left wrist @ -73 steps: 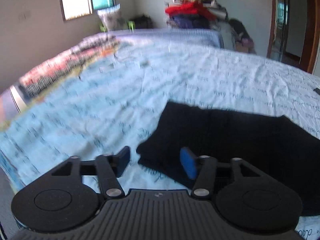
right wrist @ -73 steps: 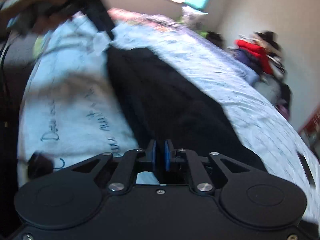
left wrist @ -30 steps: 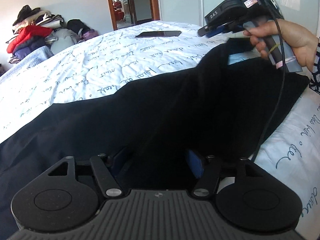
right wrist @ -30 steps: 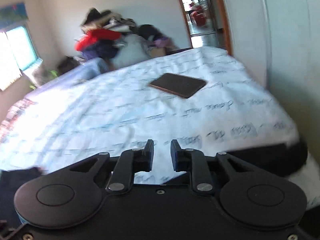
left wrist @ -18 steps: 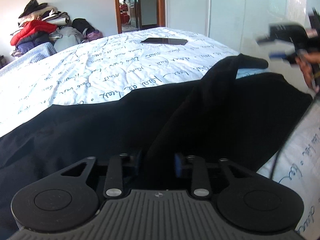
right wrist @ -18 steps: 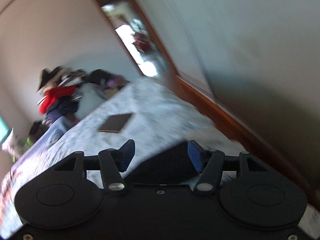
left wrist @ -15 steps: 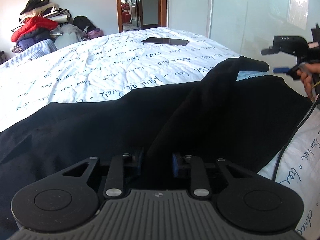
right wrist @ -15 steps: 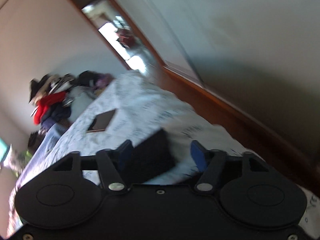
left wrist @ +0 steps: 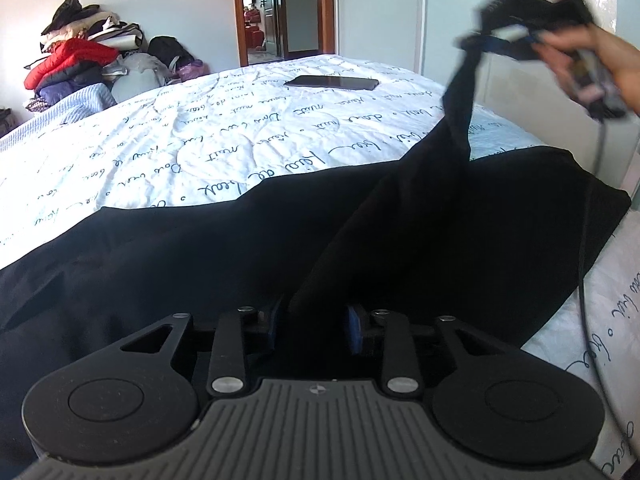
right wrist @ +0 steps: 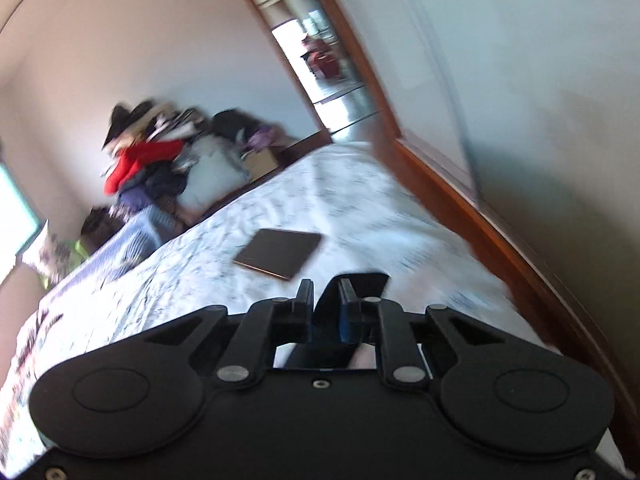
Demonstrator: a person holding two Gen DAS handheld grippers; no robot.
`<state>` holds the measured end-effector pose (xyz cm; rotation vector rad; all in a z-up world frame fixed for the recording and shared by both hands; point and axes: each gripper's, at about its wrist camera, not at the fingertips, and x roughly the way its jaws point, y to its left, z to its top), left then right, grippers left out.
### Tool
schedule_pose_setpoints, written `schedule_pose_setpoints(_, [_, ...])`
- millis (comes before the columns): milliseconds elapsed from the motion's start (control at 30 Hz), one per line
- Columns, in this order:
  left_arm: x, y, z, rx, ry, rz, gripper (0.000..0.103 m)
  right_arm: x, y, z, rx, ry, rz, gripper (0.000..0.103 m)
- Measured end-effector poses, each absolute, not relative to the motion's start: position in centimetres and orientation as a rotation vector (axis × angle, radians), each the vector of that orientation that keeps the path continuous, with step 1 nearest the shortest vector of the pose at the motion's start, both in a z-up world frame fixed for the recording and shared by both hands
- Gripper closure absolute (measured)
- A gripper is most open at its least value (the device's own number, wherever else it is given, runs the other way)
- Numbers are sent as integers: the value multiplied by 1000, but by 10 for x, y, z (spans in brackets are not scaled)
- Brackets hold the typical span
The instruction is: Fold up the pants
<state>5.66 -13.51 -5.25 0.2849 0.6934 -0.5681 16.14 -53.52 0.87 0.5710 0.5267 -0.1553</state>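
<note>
Black pants (left wrist: 200, 248) lie spread across the white bed with script print (left wrist: 240, 128). My left gripper (left wrist: 314, 326) is shut on a fold of the pants near their front edge. My right gripper (right wrist: 325, 312) is shut on a corner of the pants (right wrist: 362, 282) and holds it lifted above the bed. In the left wrist view the right gripper (left wrist: 484, 42) is at the upper right, with a strip of black cloth hanging from it down to the rest of the pants.
A dark tablet (left wrist: 331, 82) lies on the far side of the bed, also in the right wrist view (right wrist: 278, 253). A pile of clothes (left wrist: 76, 64) stands at the far left by the wall. A doorway (left wrist: 280, 12) opens behind.
My right gripper opened, then closed on the pants corner and has raised it higher. My left gripper has closed on the pants fold.
</note>
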Motion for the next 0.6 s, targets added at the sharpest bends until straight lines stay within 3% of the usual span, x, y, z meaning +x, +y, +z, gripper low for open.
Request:
schedule_pose_setpoints(33, [57, -135, -52, 286, 696, -567, 64, 182, -533, 3, 560, 577, -126, 79])
schedule_pose_setpoints(67, [56, -135, -52, 287, 698, -565, 64, 196, -532, -4, 550, 621, -149, 48])
schedule_pose_setpoints(100, [56, -135, -51, 286, 702, -564, 64, 200, -530, -8, 529, 617, -211, 43])
schedule_pose_setpoints(267, [57, -132, -52, 274, 702, -569, 63, 171, -536, -14, 552, 489, -284, 47])
schedule_pose_setpoints(333, [56, -134, -53, 287, 693, -571, 63, 161, -540, -18, 557, 510, -258, 51])
schedule_pose_setpoints(600, [54, -136, -54, 296, 683, -567, 62, 183, -534, -41, 651, 625, -123, 51])
